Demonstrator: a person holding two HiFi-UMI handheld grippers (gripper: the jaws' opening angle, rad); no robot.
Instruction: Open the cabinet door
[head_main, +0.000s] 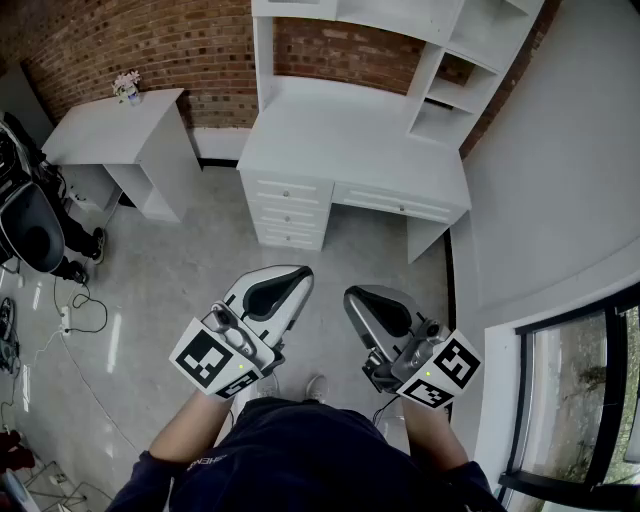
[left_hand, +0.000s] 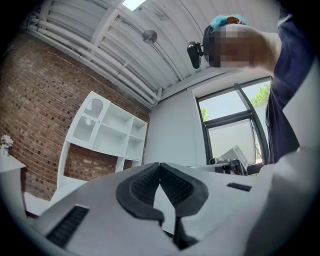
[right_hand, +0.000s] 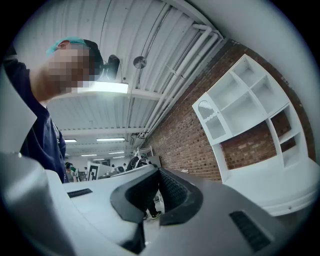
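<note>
Hutch (head_main: 452, 95) top cropped; cabinet door (left_hand: 91, 114) distant.

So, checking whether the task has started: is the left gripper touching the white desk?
Apart. The head view shows the left gripper held near the person, with floor between it and the white desk.

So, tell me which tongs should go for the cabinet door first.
Left, probably. The cabinet door sits at the left end of the hutch, on the side of the left tongs; the right tongs are about as far off. Both are shut.
</note>
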